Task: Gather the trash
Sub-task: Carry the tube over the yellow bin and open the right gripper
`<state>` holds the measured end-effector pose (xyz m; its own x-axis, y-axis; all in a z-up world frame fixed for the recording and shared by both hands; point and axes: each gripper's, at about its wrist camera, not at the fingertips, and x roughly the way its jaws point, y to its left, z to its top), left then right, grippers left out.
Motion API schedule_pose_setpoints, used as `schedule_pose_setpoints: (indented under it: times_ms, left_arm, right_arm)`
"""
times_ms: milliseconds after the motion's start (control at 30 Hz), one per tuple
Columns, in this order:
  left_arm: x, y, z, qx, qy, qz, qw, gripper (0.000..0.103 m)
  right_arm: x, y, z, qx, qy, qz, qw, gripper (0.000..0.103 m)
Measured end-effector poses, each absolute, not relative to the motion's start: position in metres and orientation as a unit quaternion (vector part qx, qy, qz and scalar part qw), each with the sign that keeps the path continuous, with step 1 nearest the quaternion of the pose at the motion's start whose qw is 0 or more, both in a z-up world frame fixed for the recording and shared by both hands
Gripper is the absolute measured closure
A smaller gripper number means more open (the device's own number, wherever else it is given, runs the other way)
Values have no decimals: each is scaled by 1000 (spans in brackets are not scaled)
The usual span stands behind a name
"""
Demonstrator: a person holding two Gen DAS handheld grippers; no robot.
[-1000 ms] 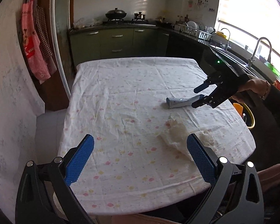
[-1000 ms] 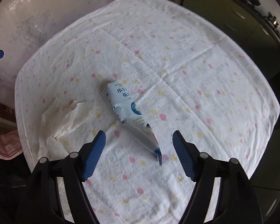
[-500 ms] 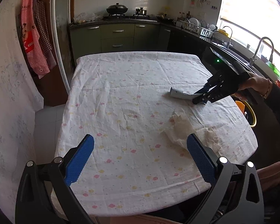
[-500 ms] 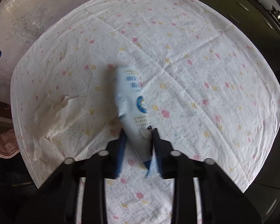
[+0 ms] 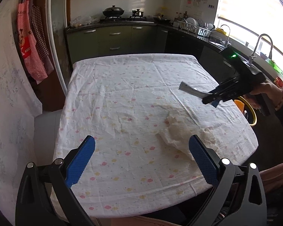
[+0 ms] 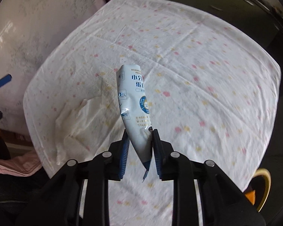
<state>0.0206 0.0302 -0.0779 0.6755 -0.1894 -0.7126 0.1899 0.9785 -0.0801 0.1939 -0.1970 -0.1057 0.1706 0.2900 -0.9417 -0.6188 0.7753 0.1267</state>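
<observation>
My right gripper (image 6: 139, 141) is shut on the lower end of a white and blue snack wrapper (image 6: 134, 101) and holds it in the air above the table. In the left wrist view the same gripper (image 5: 213, 98) holds the wrapper (image 5: 190, 88) over the table's right side. A crumpled white paper towel (image 5: 179, 130) lies on the flowered tablecloth (image 5: 122, 101) near the front right; it also shows in the right wrist view (image 6: 79, 120). My left gripper (image 5: 141, 156) is open and empty above the table's near edge, its right finger beside the towel.
A yellow-rimmed bin (image 5: 249, 111) stands below the table's right edge, also seen in the right wrist view (image 6: 262, 186). Kitchen counters, a stove (image 5: 122, 18) and a sink tap (image 5: 264, 43) line the back and right. Aprons (image 5: 32, 43) hang at the left.
My right gripper closed on the wrapper and lifted it off the tablecloth, back toward the table's right edge. My left gripper stayed open and rose slightly.
</observation>
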Motion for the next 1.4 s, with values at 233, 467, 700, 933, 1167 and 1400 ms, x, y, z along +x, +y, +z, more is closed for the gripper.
schedule_pose_setpoints:
  times_ms: [233,467,700,933,1167,1400]
  left_arm:
    - [20,5,-72,22,384,-133,914,5]
    - [30,-32,-73,36,389,-167,905,5]
    - [38,-68,-78,60,398,-190,895,5]
    - [44,-92,-82,83,408,-201,887,5]
    - [54,-101,-97,87,422,-208,878,5]
    - [72,-100,-121,91,450,-205,864,5]
  right_arm:
    - [167,-277,-79,-83,549,220,802,79]
    - [151,-401,-95,-33,565,66,822,79]
    - [149,-476,-134,7,580,-4,815,79]
    - [150,-504,-154,5,568,-29,822,57]
    - [117,-504,-136,36,535,-43,843,51]
    - [74,-462,-116,61,498,12,865,45]
